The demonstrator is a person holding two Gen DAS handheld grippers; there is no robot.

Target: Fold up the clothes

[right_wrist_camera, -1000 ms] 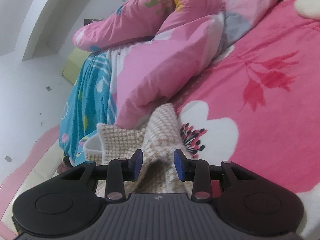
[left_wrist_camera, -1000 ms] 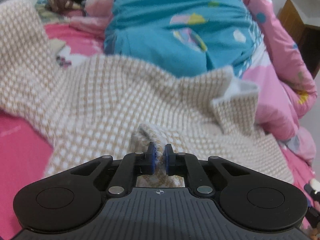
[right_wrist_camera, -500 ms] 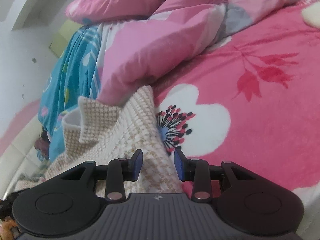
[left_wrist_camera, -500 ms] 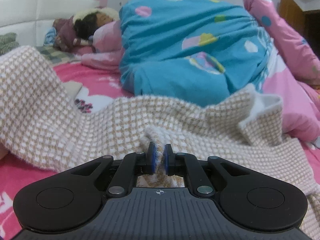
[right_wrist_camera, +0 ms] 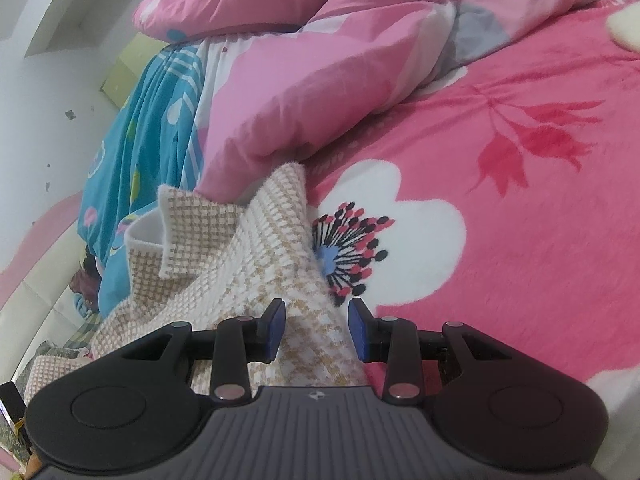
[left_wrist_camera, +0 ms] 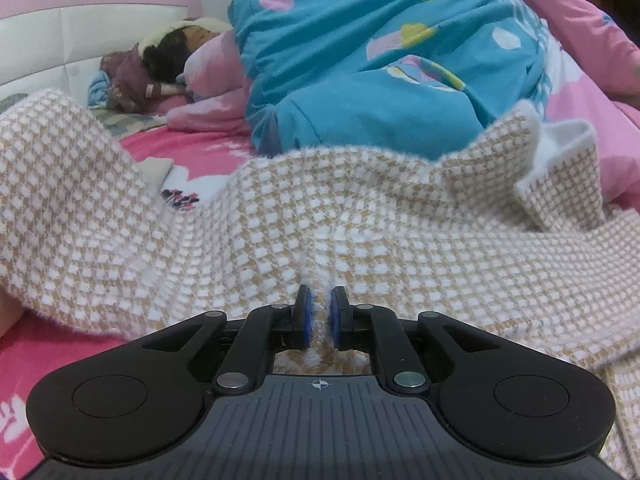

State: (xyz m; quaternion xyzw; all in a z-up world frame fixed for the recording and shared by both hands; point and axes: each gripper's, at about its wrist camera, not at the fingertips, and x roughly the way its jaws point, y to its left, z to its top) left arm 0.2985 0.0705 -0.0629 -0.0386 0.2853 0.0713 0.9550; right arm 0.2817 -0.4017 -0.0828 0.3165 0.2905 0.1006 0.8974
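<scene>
A beige-and-white checked knit garment [left_wrist_camera: 360, 216] lies spread over the pink bed, one part rising at the left and a folded flap with white lining [left_wrist_camera: 560, 184] at the right. My left gripper [left_wrist_camera: 319, 312] is shut on a pinched ridge of this fabric at its near edge. In the right wrist view the same garment [right_wrist_camera: 256, 272] runs up from the lower left to a raised corner. My right gripper [right_wrist_camera: 316, 330] stands open, with the fabric's edge lying between its fingers against the left pad [right_wrist_camera: 274, 330] and a sliver of sheet showing before the right one.
A bunched blue quilt [left_wrist_camera: 380, 60] and a pink quilt [right_wrist_camera: 320, 80] pile up just beyond the garment. A stuffed doll [left_wrist_camera: 160, 60] lies by the padded headboard [left_wrist_camera: 60, 40]. The pink flowered bedsheet [right_wrist_camera: 500, 240] stretches out to the right.
The left gripper, still pinching the fabric, has sunk lower and drawn the garment flatter and wider. The right gripper has shifted along the garment's edge, its jaws unchanged.
</scene>
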